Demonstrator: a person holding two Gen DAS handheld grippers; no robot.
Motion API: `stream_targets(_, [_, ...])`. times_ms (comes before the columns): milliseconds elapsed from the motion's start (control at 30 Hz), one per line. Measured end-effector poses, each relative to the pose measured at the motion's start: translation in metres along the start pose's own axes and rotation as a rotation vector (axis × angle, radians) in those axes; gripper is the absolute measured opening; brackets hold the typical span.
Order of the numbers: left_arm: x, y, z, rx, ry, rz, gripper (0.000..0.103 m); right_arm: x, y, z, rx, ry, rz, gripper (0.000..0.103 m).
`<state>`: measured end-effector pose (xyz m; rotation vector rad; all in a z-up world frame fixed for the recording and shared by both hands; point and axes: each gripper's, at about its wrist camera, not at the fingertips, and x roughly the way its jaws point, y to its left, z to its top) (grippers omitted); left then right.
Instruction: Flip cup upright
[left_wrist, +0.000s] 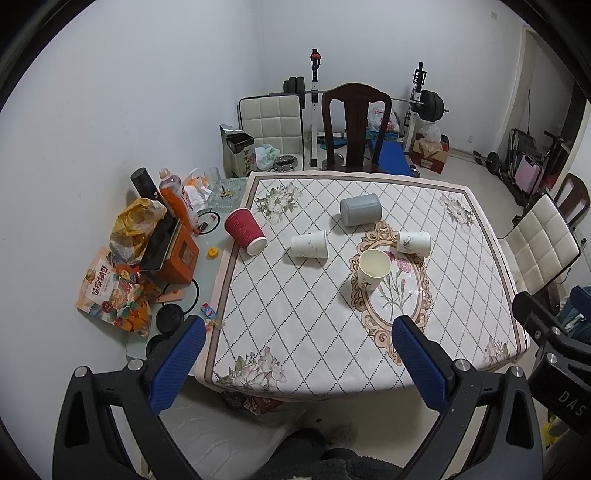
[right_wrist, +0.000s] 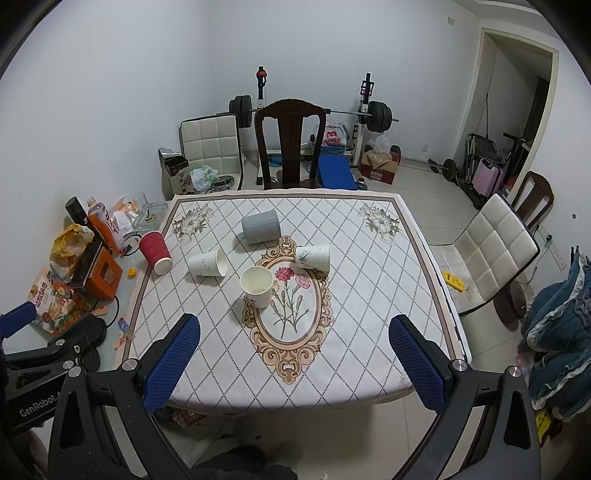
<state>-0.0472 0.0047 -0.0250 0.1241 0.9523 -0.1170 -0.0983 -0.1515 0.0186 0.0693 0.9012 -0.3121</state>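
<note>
Several cups sit on the quilted table (left_wrist: 295, 325) (right_wrist: 362, 332). A cream paper cup (left_wrist: 372, 269) (right_wrist: 257, 286) stands upright near the middle. On their sides lie a red ribbed cup (left_wrist: 245, 231) (right_wrist: 155, 252), a white cup (left_wrist: 309, 244) (right_wrist: 207, 262), a grey cup (left_wrist: 360, 209) (right_wrist: 260, 226) and a second white cup (left_wrist: 413, 242) (right_wrist: 312, 257). My left gripper (left_wrist: 301, 330) is open and empty above the table's near edge. My right gripper (right_wrist: 295, 328) is open and empty, also over the near edge.
Snack bags, an orange box (left_wrist: 177, 254) and bottles clutter the glass side table at the left. A dark wooden chair (left_wrist: 354, 125) stands behind the table, a white padded chair (right_wrist: 491, 251) at the right. A barbell rack stands at the back wall.
</note>
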Motion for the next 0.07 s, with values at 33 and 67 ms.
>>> stream_targets(33, [-0.0013, 0.0006, -0.0008, -0.001, -0.006, 0.001, 0.103, 0.0002, 0.0007, -0.0016, 0.001, 0.001, 0.0, 0.103])
stream_targets(67, [-0.0018, 0.0009, 0.0014, -0.003, -0.007, 0.0, 0.103, 0.0001, 0.0008, -0.0038, 0.003, 0.002, 0.0, 0.103])
